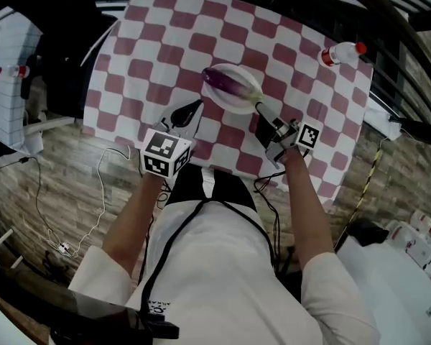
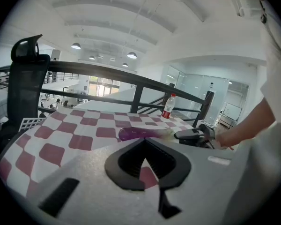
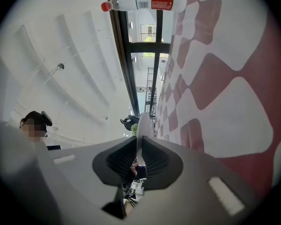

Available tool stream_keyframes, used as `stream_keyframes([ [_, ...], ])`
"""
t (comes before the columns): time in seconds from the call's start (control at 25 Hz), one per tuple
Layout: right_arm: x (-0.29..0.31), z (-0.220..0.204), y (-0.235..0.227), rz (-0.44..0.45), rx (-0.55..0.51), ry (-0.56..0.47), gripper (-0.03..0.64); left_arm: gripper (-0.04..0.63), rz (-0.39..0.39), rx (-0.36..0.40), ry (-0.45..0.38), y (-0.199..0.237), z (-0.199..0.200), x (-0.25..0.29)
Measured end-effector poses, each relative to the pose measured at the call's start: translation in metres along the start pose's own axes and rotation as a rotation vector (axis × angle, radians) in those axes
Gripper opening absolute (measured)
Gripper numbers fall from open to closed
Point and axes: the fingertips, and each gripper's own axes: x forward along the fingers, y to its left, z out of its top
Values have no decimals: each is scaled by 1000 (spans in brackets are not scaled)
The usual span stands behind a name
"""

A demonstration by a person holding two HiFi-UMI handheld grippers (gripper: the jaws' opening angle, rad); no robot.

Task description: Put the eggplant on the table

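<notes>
A purple eggplant with a green stem lies on a white plate near the middle of the table with the red-and-white checked cloth. My right gripper is shut on the plate's near right rim. In the right gripper view the thin plate edge sits pinched between the jaws. My left gripper hovers just left of the plate, shut and holding nothing. From the left gripper view the eggplant lies just beyond the jaw tips, with the right gripper beside it.
A plastic bottle with a red cap and label stands near the far right corner of the table. A black railing runs behind the table, and an office chair stands at the left. Cables lie on the wooden floor.
</notes>
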Motion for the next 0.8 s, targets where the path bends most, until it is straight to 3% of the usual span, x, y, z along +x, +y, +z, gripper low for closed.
stream_keyframes([
  [0.8,24,1,-35,-55,27,84,44,6,27,-3,45,3,-19,19],
])
